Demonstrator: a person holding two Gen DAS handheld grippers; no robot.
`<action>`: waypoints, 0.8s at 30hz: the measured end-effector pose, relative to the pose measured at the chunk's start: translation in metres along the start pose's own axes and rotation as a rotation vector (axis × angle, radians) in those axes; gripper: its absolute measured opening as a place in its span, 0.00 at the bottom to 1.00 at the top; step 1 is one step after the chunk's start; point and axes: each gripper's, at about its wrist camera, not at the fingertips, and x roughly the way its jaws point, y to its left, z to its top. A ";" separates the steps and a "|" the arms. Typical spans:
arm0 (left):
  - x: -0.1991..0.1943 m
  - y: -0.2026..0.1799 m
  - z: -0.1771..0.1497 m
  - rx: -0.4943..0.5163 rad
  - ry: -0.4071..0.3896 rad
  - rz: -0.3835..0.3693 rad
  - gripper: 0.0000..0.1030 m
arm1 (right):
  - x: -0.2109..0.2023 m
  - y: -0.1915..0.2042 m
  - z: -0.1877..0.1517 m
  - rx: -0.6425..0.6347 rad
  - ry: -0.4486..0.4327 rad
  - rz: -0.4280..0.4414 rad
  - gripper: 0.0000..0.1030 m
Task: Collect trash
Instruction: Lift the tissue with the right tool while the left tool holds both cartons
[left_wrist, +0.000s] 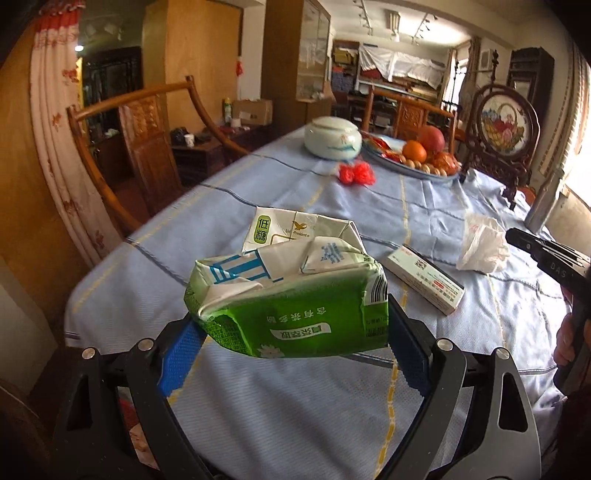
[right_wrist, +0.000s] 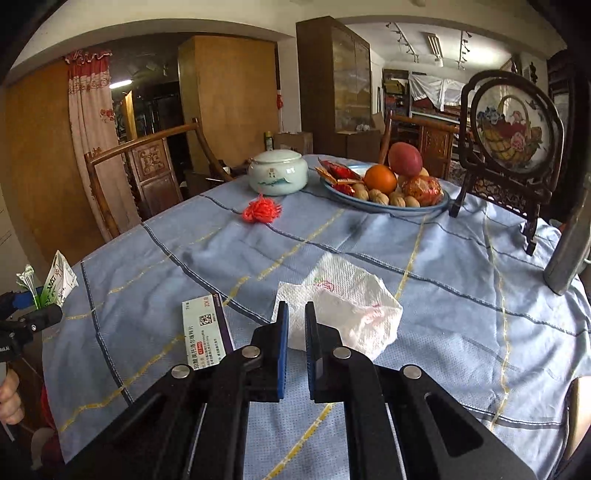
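Left gripper (left_wrist: 295, 332) clamped a crushed carton (left_wrist: 291, 295) above the table (left_wrist: 461, 369).
Right gripper (right_wrist: 294, 325) (fingers nearly together, empty) faced the napkin (right_wrist: 351, 306); only the left view showed a second carton (left_wrist: 295, 230) beyond; plate (right_wrist: 424, 208) held fruit.

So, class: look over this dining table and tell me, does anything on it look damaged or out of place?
Yes. The green carton in the left tongs is crushed. Another flattened carton, a crumpled tissue and a small box lie loose on the tablecloth, apart from the tidy fruit plate.
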 end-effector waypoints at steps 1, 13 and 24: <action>-0.004 0.003 0.000 -0.008 -0.006 0.007 0.84 | -0.002 0.000 0.000 0.006 -0.006 0.014 0.09; -0.014 0.030 -0.018 -0.082 0.029 -0.011 0.84 | 0.025 -0.017 -0.001 0.054 0.048 -0.038 0.92; -0.005 0.037 -0.016 -0.077 0.034 0.009 0.85 | 0.127 -0.023 0.005 0.134 0.293 -0.039 0.82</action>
